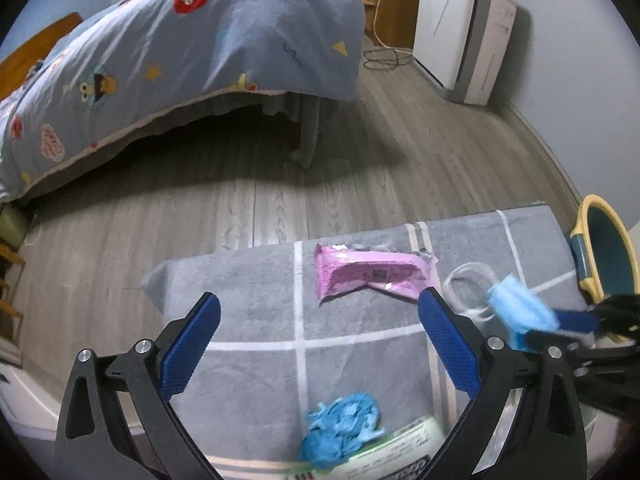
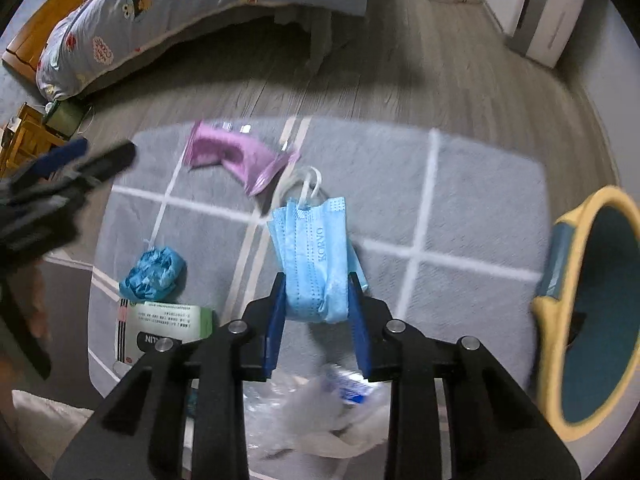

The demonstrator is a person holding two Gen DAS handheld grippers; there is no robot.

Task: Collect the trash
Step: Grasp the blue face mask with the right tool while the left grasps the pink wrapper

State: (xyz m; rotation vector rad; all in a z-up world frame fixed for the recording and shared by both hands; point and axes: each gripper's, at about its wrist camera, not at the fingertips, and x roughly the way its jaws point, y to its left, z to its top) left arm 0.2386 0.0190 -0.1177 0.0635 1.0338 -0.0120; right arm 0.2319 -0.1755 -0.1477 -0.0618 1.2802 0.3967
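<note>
The right gripper (image 2: 318, 300) has its blue fingers (image 2: 276, 312) pressed on a folded light-blue face mask (image 2: 312, 256) printed "KORVO", held above the grey checked tabletop (image 2: 460, 208). The left gripper (image 1: 320, 344) stands wide open and holds nothing. A teal bin with a yellow rim (image 2: 560, 312) stands at the right, its inside not clear, and a pink wrapper (image 2: 236, 152), a crumpled blue glove (image 2: 154, 270) and a green-white packet (image 2: 168, 320) lie on the cloth.

I'm working in a bedroom of a home; a bed (image 1: 192, 60) with a blue cartoon-print quilt (image 1: 240, 32) fills the far side; grey wood-look flooring (image 1: 420, 152) runs beneath it; a grey checked rug (image 1: 360, 340) lies close to me; a white appliance (image 1: 460, 32) stands against the wall, beside a wooden cabinet (image 1: 396, 8) with a trailing cable (image 1: 384, 56).
</note>
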